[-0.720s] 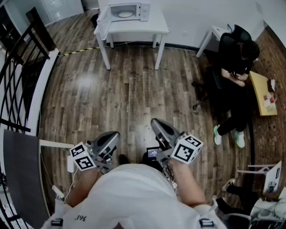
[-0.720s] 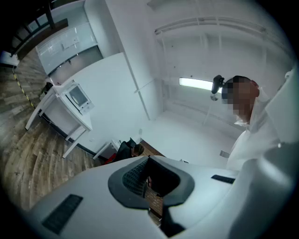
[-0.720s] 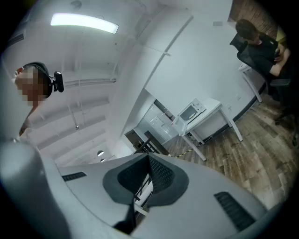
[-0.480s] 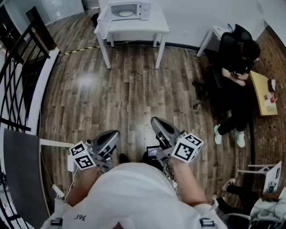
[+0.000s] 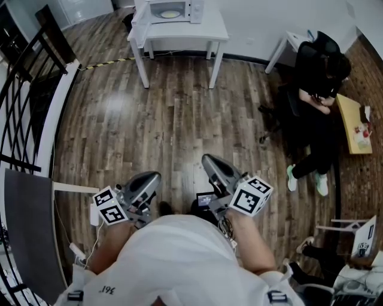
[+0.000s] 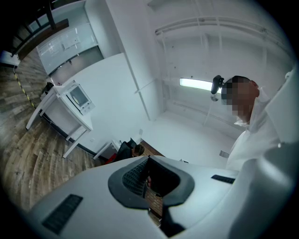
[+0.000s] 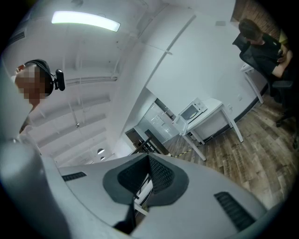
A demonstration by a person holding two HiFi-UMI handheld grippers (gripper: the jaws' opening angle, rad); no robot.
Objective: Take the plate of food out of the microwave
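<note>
A white microwave (image 5: 173,11) stands on a white table (image 5: 179,33) at the far end of the room, its door (image 5: 139,17) swung open to the left. Inside it lies a plate with yellowish food (image 5: 170,13). The microwave (image 6: 77,96) is also small in the left gripper view, and the microwave (image 7: 192,111) shows in the right gripper view. My left gripper (image 5: 154,177) and right gripper (image 5: 207,161) are held close to my body, far from the table. Both are shut, with nothing between their jaws.
Wooden floor lies between me and the table. A person in black (image 5: 317,83) sits on a chair at the right beside a small wooden table (image 5: 352,122). A black railing (image 5: 27,89) runs along the left. Striped tape (image 5: 108,63) lies on the floor near the table.
The head view has tipped slightly, so the microwave table sits a little higher in the picture. Both grippers keep their places and stay shut.
</note>
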